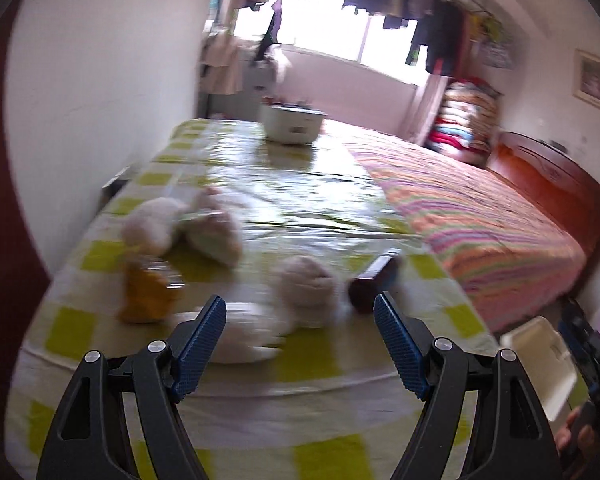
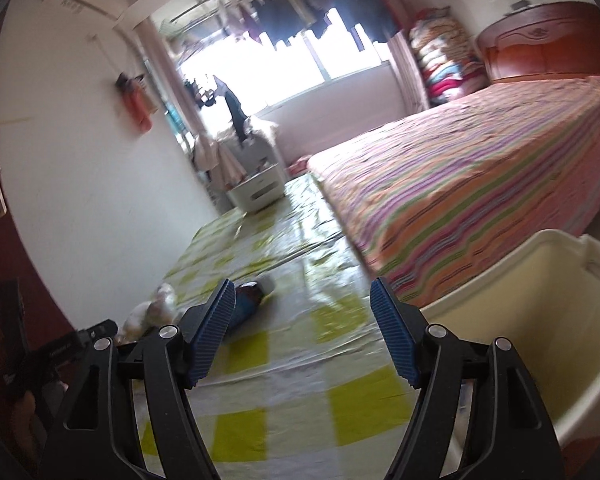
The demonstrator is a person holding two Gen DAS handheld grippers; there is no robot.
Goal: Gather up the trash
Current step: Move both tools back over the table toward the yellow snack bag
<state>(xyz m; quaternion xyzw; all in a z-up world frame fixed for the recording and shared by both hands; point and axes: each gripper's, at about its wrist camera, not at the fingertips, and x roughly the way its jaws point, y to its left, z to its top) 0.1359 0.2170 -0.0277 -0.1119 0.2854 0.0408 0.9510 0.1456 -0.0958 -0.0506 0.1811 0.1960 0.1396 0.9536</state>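
My left gripper (image 1: 300, 306) is open and empty above a yellow-checked cloth (image 1: 332, 364). Just ahead of it lie crumpled white tissues (image 1: 306, 280), more tissues (image 1: 180, 224) further left, an orange wrapper (image 1: 148, 292) and a dark can (image 1: 374, 280) on its side. My right gripper (image 2: 303, 292) is open and empty. A cream bin (image 2: 512, 320) sits right beside it; it also shows in the left wrist view (image 1: 544, 364). The can (image 2: 248, 300) and tissues (image 2: 156, 308) lie left of its left finger.
A bed with a striped cover (image 2: 480, 184) runs along the right. A white box (image 1: 292, 122) stands at the far end of the cloth. A white wall (image 1: 100, 92) borders the left. Both views are motion-blurred.
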